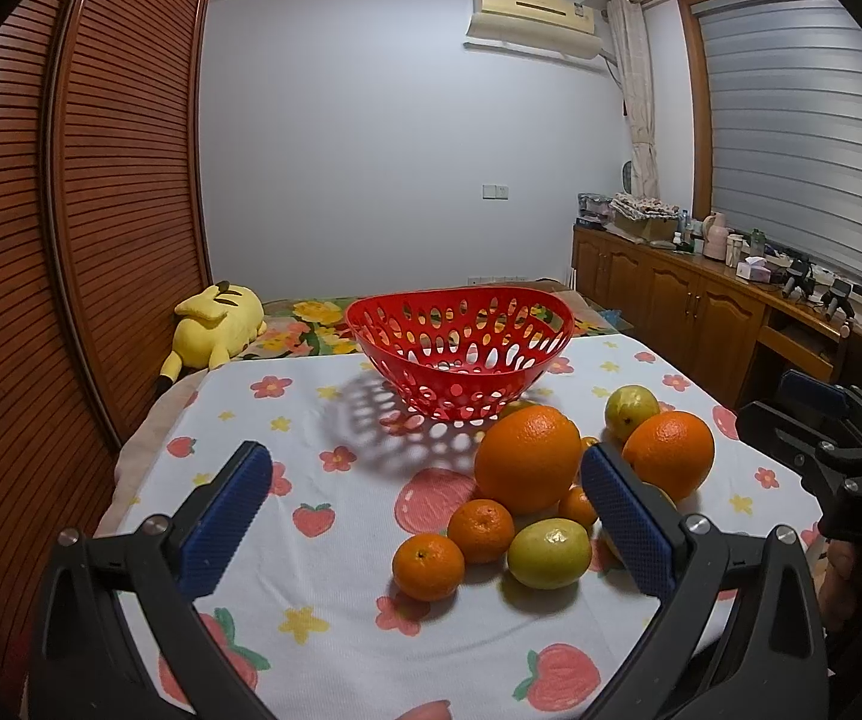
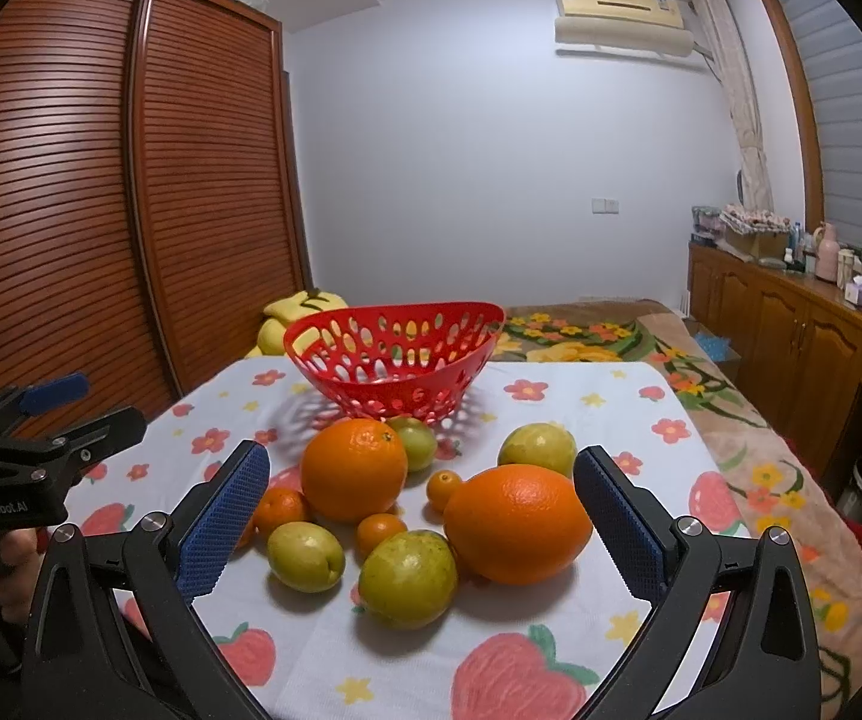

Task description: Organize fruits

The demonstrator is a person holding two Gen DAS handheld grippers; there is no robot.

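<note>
A red perforated basket (image 1: 460, 354) (image 2: 394, 354) stands empty at the far side of the table. In front of it lies a cluster of fruit: two large oranges (image 1: 528, 459) (image 2: 518, 525), small mandarins (image 1: 428, 566) (image 2: 380, 533) and yellow-green fruits (image 1: 548, 552) (image 2: 407, 578). My left gripper (image 1: 425, 519) is open above the table's near left, its blue pads (image 1: 227, 519) wide apart, nothing between them. Over the near fruit my right gripper (image 2: 422, 519) hangs open, also holding nothing. Each gripper appears at the edge of the other's view (image 1: 833, 444) (image 2: 29, 450).
The table wears a white cloth with strawberry and flower prints (image 1: 311, 540). A yellow plush toy (image 1: 215, 330) lies on a bed behind the table at the left. Brown slatted wardrobe doors (image 1: 101, 210) stand left; a cluttered wooden cabinet (image 1: 701, 294) runs along the right wall.
</note>
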